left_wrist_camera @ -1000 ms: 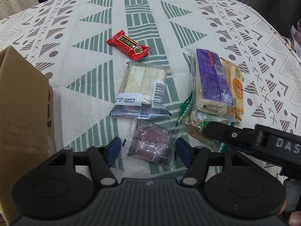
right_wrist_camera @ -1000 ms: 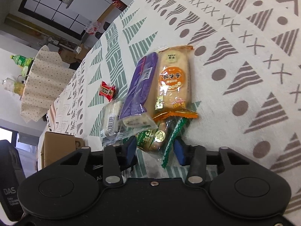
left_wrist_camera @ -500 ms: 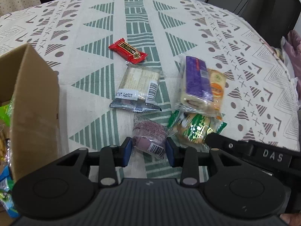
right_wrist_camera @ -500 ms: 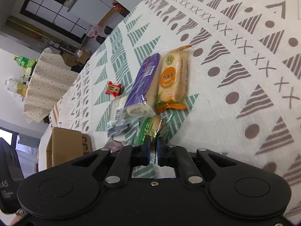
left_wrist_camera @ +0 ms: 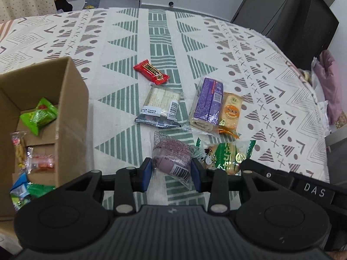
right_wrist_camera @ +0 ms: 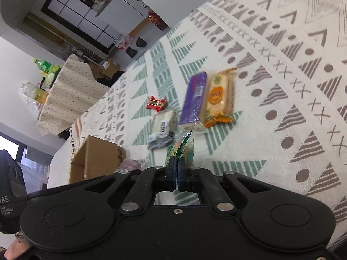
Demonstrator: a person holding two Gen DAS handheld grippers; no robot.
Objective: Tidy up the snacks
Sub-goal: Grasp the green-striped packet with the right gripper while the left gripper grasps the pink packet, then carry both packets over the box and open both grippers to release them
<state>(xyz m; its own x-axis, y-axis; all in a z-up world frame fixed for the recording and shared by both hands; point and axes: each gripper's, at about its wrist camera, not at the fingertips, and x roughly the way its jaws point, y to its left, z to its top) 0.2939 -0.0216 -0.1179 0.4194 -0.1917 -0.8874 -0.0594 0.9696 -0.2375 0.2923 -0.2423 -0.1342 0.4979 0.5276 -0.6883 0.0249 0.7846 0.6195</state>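
Note:
My left gripper point(left_wrist_camera: 170, 173) is shut on a clear-wrapped pink-purple snack point(left_wrist_camera: 171, 157), lifted above the patterned cloth. My right gripper point(right_wrist_camera: 176, 170) is shut on the edge of a green-wrapped snack point(right_wrist_camera: 182, 146), which also shows in the left wrist view as the green-wrapped snack point(left_wrist_camera: 225, 157) beside the right gripper's arm. On the cloth lie a red candy bar point(left_wrist_camera: 151, 72), a pale cracker pack point(left_wrist_camera: 161, 106), a purple cake roll point(left_wrist_camera: 208, 105) and an orange-labelled cake point(left_wrist_camera: 231, 112). An open cardboard box point(left_wrist_camera: 71, 117) stands at the left with several snacks inside.
The table point(left_wrist_camera: 121, 41) under the patterned cloth fills both views. A dark cabinet point(left_wrist_camera: 303, 28) stands beyond its far right edge. In the right wrist view a second cloth-covered table point(right_wrist_camera: 65, 91) with bottles stands in the background, and the box point(right_wrist_camera: 95, 158) sits left of my fingers.
Both grippers closed from open: the left on the pink-purple snack, the right on the green wrapper. Both then rose and pulled back, bringing the box interior into the left view.

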